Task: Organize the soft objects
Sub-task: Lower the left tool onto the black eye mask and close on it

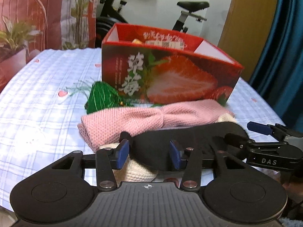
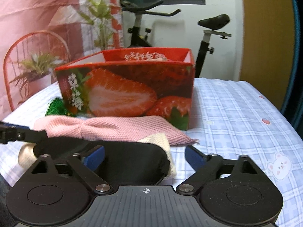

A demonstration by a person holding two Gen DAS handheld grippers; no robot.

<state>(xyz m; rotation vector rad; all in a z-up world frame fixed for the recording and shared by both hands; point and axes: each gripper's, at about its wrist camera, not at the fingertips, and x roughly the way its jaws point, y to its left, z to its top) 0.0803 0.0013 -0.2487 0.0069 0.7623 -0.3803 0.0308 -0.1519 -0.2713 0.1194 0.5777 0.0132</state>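
Left tool [image 1: 149, 155] stands half-spread, right tool [image 2: 144, 156] wider (both tilted downward).

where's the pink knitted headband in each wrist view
Left wrist view: the pink knitted headband lies mid-frame, between the black soft piece and the box.
Right wrist view: it lies left of centre, below the box.
Shared landmark: the red strawberry-printed cardboard box directly behind it in both.

A pink waffle-knit cloth band [image 1: 132, 121] is showing rough texture; the black fabric pad [image 2: 128, 160] is looking matt; the red strawberry-printed cardboard box [image 2: 132, 89] is looking smooth.
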